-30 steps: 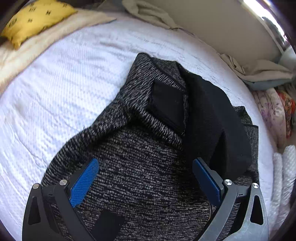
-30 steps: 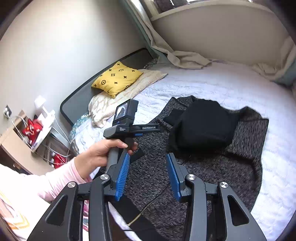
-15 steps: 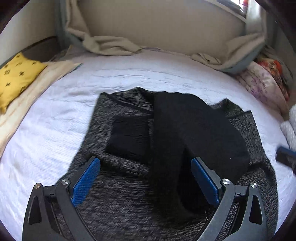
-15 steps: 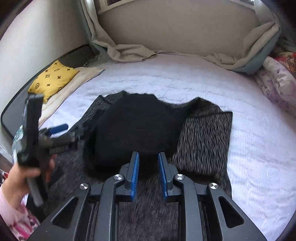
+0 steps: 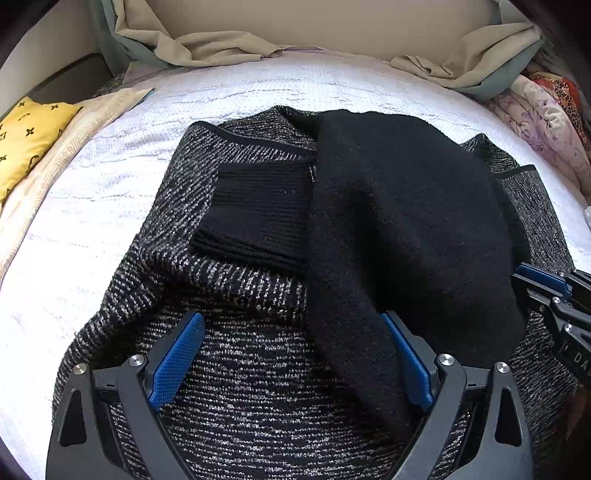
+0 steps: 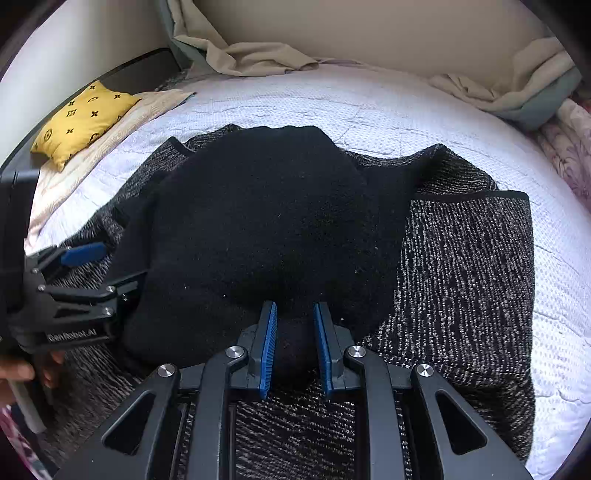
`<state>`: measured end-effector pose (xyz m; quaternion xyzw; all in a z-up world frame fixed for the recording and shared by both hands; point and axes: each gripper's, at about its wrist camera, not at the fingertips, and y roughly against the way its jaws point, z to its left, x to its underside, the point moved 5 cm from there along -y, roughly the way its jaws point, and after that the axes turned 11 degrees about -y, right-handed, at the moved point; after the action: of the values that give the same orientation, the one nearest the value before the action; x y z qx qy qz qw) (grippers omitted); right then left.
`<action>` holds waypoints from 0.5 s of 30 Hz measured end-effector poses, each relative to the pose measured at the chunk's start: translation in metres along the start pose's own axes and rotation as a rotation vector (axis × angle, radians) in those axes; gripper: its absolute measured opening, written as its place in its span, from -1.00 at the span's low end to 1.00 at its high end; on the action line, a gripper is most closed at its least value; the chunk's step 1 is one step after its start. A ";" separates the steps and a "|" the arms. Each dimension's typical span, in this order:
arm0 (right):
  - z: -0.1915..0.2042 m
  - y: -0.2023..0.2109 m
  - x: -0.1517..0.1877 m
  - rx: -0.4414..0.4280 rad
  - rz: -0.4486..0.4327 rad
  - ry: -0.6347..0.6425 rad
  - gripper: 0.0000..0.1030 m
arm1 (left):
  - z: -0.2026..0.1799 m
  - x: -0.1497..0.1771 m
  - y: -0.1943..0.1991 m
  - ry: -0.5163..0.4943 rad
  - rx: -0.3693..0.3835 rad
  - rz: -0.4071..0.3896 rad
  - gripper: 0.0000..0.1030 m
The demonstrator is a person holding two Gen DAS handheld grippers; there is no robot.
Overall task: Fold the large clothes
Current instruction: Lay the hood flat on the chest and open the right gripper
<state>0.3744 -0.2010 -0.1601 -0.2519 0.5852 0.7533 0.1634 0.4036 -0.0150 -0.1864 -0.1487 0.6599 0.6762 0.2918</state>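
**Around the bed**

A white textured bedspread [image 5: 110, 206] covers the mattress; a yellow cushion [image 6: 83, 120] with dark motifs lies at the left on a cream blanket [image 5: 70, 147]; beige cloth [image 6: 255, 55] with a grey-green lining is bunched against the pale wall [image 5: 295, 18] at the far edge; floral bedding [image 5: 546, 125] in pink and lilac is heaped at the right; a dark headboard [image 6: 136, 72] stands behind the cushion.
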 end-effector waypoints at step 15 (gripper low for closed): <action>0.022 0.049 -0.002 -0.148 -0.091 -0.021 -0.54 | -0.016 0.000 0.026 -0.051 -0.054 -0.024 0.91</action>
<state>0.3458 -0.1928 -0.1158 -0.2816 0.5140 0.7890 0.1843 0.3849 -0.0291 -0.1669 -0.1472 0.6322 0.6937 0.3124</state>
